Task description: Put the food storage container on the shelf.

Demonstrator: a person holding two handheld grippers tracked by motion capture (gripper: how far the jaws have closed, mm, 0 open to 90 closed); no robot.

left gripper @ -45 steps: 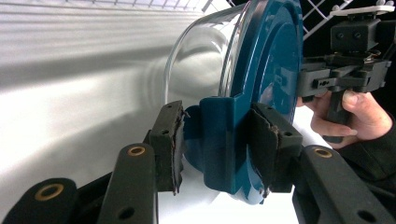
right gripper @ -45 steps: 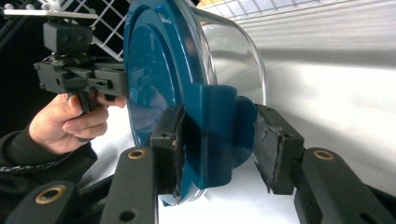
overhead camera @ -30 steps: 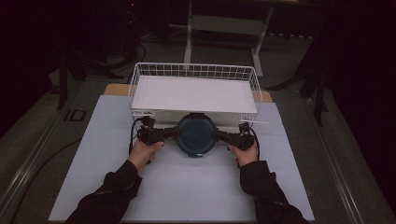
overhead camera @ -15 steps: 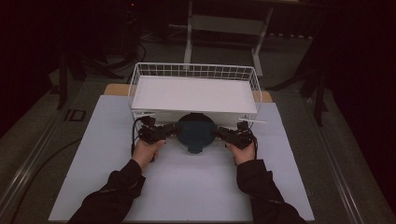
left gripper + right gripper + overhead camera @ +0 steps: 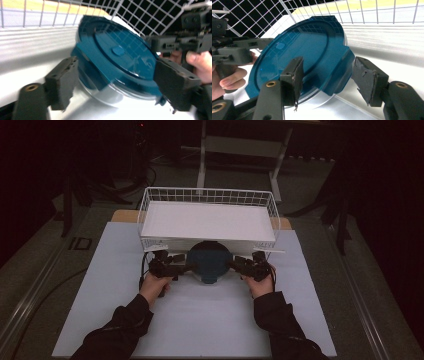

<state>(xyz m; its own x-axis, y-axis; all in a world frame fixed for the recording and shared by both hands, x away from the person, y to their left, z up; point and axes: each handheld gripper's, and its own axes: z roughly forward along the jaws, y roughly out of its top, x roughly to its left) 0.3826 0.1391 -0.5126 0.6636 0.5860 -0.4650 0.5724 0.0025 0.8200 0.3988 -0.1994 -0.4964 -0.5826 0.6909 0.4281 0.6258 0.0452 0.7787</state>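
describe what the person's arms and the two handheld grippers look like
Both forearms wear dark, black-looking long sleeves; the hands are bare. The left gripper and right gripper are blocky black tools with thick, scuffed dark-grey rectangular pads, brass-coloured pivot bushings, and a thin black cable.

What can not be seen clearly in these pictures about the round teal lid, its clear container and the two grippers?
- Round teal lid on the clear container: contents hidden by the lid, both gripper views.
- Container's base: far side behind the body, left gripper view.
- Left gripper, right gripper: jaws too small and dark, high view.
- White wire basket: cut by the top edge, both gripper views.
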